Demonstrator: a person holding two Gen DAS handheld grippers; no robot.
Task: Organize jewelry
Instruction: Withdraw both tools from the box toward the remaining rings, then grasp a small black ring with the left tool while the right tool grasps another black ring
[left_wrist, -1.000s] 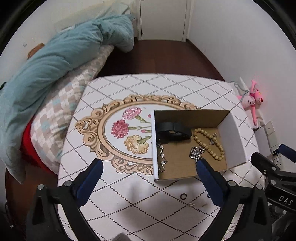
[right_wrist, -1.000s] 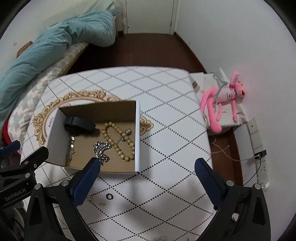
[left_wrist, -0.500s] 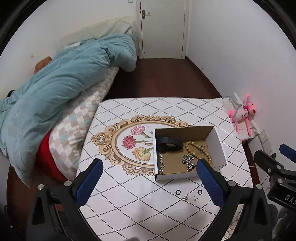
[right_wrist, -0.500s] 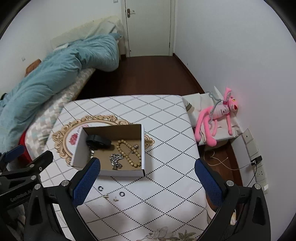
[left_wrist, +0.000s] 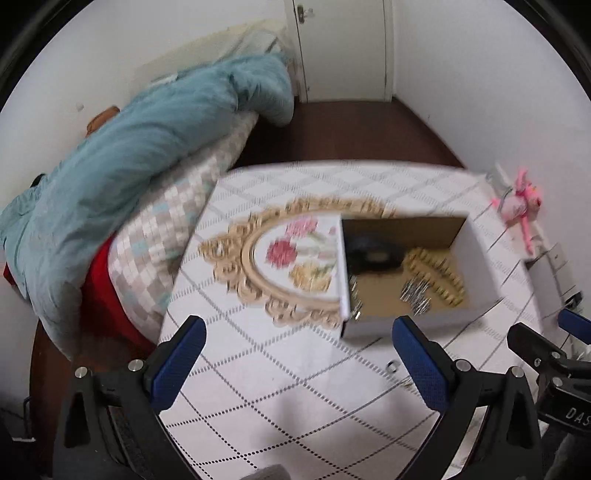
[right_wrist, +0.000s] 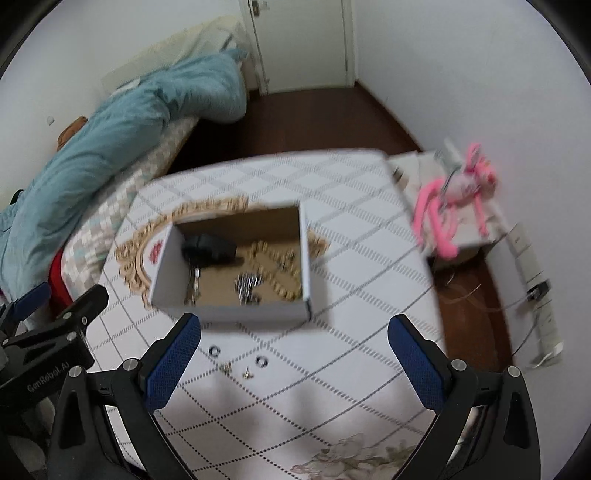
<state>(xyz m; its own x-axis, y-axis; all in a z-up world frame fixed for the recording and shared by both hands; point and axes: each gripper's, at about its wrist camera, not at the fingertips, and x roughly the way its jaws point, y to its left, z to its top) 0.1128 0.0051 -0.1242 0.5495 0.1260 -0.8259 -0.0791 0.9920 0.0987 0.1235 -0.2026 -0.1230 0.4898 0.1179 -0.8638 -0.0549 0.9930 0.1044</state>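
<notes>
A white cardboard box (left_wrist: 480, 251) (right_wrist: 168, 273) stands on the patterned table. In it lie a black watch (right_wrist: 208, 247), a wooden bead bracelet (right_wrist: 273, 266) and a silver chain (right_wrist: 247, 286). Two small rings (right_wrist: 213, 350) (right_wrist: 260, 361) and tiny earrings (right_wrist: 236, 370) lie on the table in front of the box. My left gripper (left_wrist: 299, 360) is open and empty above the table's near left. My right gripper (right_wrist: 293, 360) is open and empty above the loose pieces. Both views are blurred.
A bed with a teal duvet (left_wrist: 129, 162) and a checked pillow (left_wrist: 166, 236) borders the table's left edge. A pink plush toy (right_wrist: 450, 206) lies on a low stand at the right. A power strip (right_wrist: 543, 314) and cables lie on the dark floor.
Both grippers rose and pulled back from the box, then came down closer again. Both stay open. The jewelry in the box has not moved.
</notes>
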